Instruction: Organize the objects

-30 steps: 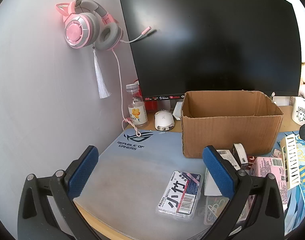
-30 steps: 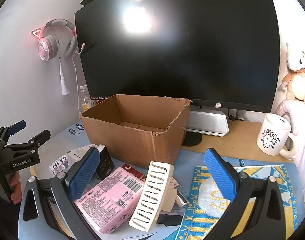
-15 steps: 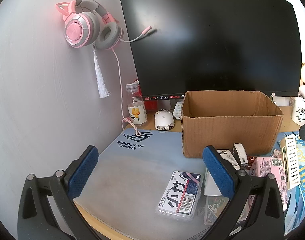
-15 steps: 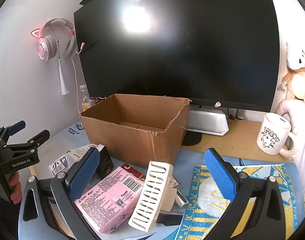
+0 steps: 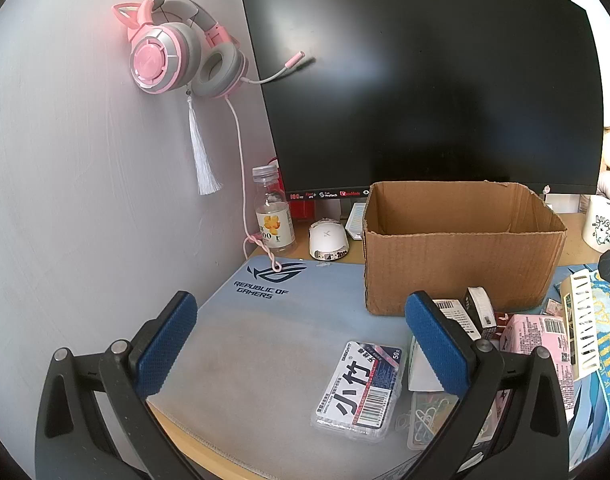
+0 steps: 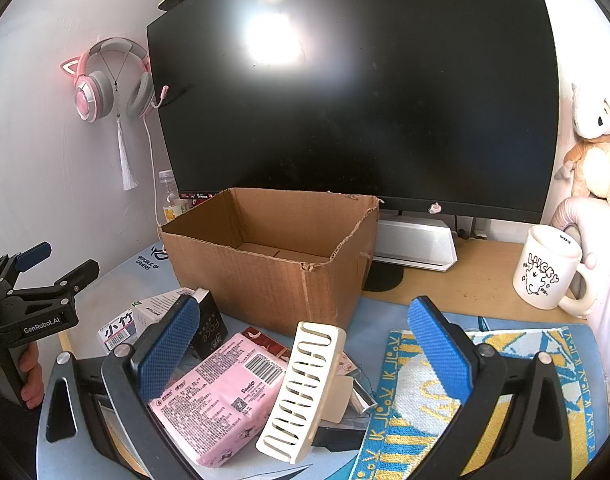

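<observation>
The cardboard box (image 6: pixel 273 256) stands open on the counter (image 6: pixel 477 276), in front of the black monitor (image 6: pixel 353 92). Only its bare cardboard bottom shows inside it.

In front of the box lies a heap of small things: a pink tissue pack (image 6: pixel 221 396), a cream slotted plastic piece (image 6: pixel 303 390) that leans on the pack, a black box with the word "Face" (image 6: pixel 211 330), and a white carton (image 5: pixel 457 316). A clear plastic case with the big characters "小竹" (image 5: pixel 361 390) lies flat on the grey desk mat (image 5: pixel 249 344), just beside some loose paper clips (image 5: pixel 425 420). The mat carries the words "REPUBLIC OF GAMERS". A blue and yellow towel (image 6: pixel 429 392) lies to the right of the heap.

A white mug with "LUCKY" (image 6: pixel 545 268) stands on the counter at the right, well apart from the box. A small bottle (image 5: pixel 273 216) and a white mouse (image 5: pixel 328 238) are near the monitor foot. Pink headphones (image 5: pixel 177 48) hang on the wall.

The left gripper (image 5: pixel 301 348) has its jaws wide open and holds nothing, above the mat. The right gripper (image 6: pixel 301 350) also has open, empty jaws, above the pink pack and the slotted piece. On the left gripper's body one reads "GenRobot.AI".
</observation>
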A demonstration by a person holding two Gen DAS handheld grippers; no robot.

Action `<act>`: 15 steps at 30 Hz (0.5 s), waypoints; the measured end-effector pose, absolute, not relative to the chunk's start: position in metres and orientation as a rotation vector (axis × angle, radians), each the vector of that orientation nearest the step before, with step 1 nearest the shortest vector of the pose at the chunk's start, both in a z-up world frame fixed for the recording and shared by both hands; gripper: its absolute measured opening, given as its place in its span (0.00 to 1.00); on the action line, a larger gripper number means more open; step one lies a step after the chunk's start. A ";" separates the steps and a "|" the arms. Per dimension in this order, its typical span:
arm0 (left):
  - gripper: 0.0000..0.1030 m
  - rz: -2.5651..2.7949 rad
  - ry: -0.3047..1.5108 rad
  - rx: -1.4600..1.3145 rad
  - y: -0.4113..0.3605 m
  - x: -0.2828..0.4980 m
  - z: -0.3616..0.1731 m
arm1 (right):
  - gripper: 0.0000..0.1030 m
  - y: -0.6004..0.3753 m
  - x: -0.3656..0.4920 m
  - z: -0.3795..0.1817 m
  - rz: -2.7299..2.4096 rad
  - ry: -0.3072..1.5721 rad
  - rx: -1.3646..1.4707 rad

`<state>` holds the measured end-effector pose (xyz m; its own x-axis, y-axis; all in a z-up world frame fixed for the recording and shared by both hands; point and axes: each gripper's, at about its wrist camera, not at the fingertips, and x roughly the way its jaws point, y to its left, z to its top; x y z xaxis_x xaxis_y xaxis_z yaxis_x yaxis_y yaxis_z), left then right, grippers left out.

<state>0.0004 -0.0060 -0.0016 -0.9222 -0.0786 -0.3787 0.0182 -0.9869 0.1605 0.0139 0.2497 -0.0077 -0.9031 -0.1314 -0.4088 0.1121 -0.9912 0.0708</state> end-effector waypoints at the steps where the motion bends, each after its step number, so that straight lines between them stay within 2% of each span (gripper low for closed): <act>1: 1.00 -3.022 -0.238 0.606 -0.006 0.001 -0.002 | 1.00 0.250 0.014 -0.008 -2.948 -0.068 0.638; 15: 1.00 -3.023 -0.232 0.607 -0.006 0.001 -0.003 | 1.00 0.250 0.014 -0.008 -2.947 -0.068 0.639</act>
<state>0.0014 -0.0059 -0.0025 -0.9218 -0.0781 -0.3798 0.0192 -0.9875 0.1565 0.0136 0.2497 -0.0083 -0.9028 -0.1315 -0.4095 0.1124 -0.9912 0.0705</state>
